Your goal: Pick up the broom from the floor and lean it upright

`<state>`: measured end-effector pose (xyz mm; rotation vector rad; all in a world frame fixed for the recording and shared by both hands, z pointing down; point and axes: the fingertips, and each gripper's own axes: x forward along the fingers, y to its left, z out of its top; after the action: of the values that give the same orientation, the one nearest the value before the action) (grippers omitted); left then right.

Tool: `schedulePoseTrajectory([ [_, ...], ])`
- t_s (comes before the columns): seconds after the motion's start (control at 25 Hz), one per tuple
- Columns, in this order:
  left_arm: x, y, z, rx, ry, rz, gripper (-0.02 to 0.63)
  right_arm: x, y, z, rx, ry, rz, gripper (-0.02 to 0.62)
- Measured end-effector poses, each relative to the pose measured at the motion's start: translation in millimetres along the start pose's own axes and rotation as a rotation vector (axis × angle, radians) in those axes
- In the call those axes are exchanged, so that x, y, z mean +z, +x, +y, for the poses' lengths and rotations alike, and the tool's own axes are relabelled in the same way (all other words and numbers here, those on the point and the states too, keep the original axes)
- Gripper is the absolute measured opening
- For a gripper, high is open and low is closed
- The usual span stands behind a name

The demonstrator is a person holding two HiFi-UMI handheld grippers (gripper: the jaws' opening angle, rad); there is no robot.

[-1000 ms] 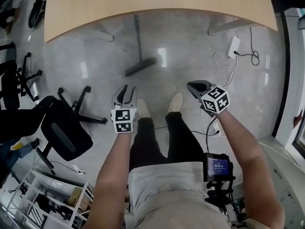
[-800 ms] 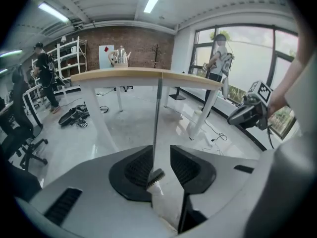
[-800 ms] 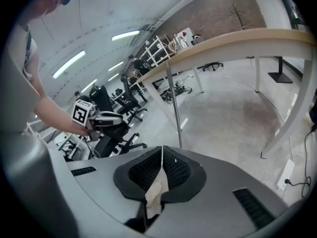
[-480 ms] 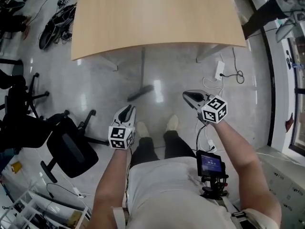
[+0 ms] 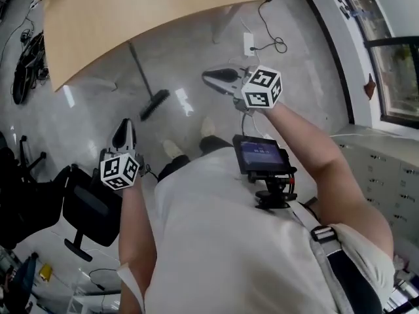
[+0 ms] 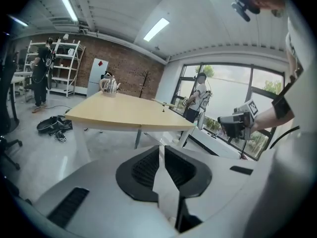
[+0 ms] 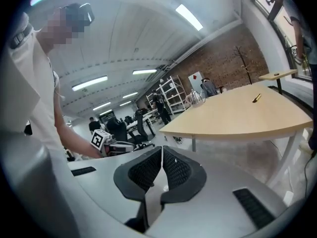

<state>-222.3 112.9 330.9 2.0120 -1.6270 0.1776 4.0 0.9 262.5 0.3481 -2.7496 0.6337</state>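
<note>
Nearby, the left gripper [image 5: 124, 125] is empty; its jaws have just been closing and stand a thin slit apart. The right gripper [image 5: 208, 76] is clenched on nothing. Beyond and between them, the broom [image 5: 143, 78] lies flat on the grey floor [image 5: 196, 51], well apart from both grippers, its handle reaching under the edge of the wooden table [image 5: 131, 12].
</note>
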Motion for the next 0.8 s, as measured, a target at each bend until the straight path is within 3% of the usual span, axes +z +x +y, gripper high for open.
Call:
schedulePoseTrajectory([
  [0.36, 23, -36, -11, -0.047, 0.062, -0.021, 0.038, 19, -17, 22, -0.024, 0.0, -0.055, 0.018],
  [0.8, 32, -34, -47, -0.148, 0.142, -0.013, 0.04, 31, -15, 43, 0.007, -0.048, -0.128, 0.018],
])
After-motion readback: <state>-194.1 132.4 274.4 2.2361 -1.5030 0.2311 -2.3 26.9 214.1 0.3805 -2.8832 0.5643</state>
